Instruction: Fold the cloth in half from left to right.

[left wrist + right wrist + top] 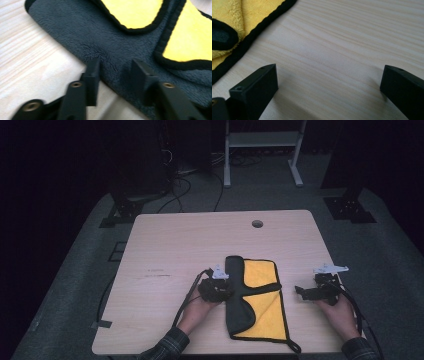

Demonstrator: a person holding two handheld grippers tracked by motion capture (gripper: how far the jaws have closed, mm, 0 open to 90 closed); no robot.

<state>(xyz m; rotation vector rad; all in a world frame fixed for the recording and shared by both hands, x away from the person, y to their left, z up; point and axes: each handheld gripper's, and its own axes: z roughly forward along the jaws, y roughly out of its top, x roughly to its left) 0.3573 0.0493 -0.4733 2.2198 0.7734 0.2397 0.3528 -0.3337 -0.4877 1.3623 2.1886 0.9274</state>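
Note:
A cloth (260, 300), yellow on one face and dark grey on the other with black edging, lies partly folded on the wooden table (200, 245) near its front edge. My left gripper (229, 292) sits at the cloth's left side. In the left gripper view its jaws (115, 70) stand a little apart, straddling the grey cloth (100, 32) at its edge; one fingertip (92, 72) rests at the border, the other on the pile. My right gripper (301, 293) hovers right of the cloth, open wide (329, 75) over bare wood, the cloth's yellow corner (227, 15) to its left.
A round cable hole (257, 224) lies near the table's far edge. A faint label mark (155, 272) is on the left half. Behind the table stand a white frame (262, 140), black stand bases (350, 207) and floor cables (180, 185).

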